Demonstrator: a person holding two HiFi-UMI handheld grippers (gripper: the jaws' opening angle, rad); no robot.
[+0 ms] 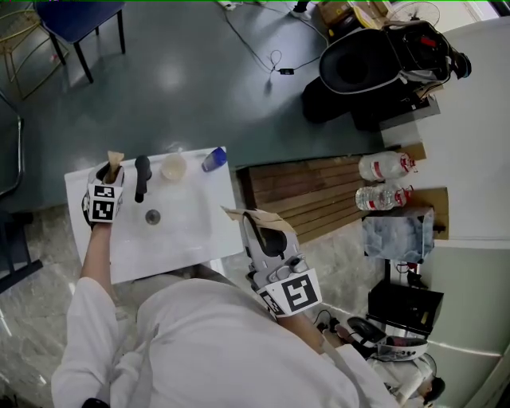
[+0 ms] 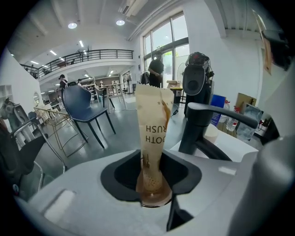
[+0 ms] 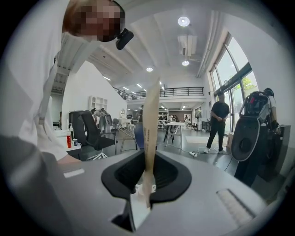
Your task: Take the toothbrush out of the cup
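A brown paper toothbrush packet (image 1: pixel 114 165) stands up from my left gripper (image 1: pixel 110 172) at the left end of the white basin top (image 1: pixel 191 239). In the left gripper view this packet (image 2: pixel 153 133) stands upright between the jaws of the gripper (image 2: pixel 154 186), its flat printed face toward the camera, and it looks gripped. A cream cup (image 1: pixel 173 167) stands apart, right of the black faucet (image 1: pixel 142 177); nothing shows in it. My right gripper (image 1: pixel 256 229) is off the basin's right edge, shut on a second packet (image 3: pixel 150 138), seen edge-on.
A drain (image 1: pixel 152 216) lies in the basin and a blue object (image 1: pixel 213 159) at its far right corner. Right of the basin lie a wooden pallet (image 1: pixel 319 191) and two water bottles (image 1: pixel 386 167). A black machine (image 1: pixel 374 64) and a blue chair (image 1: pixel 80 16) stand beyond.
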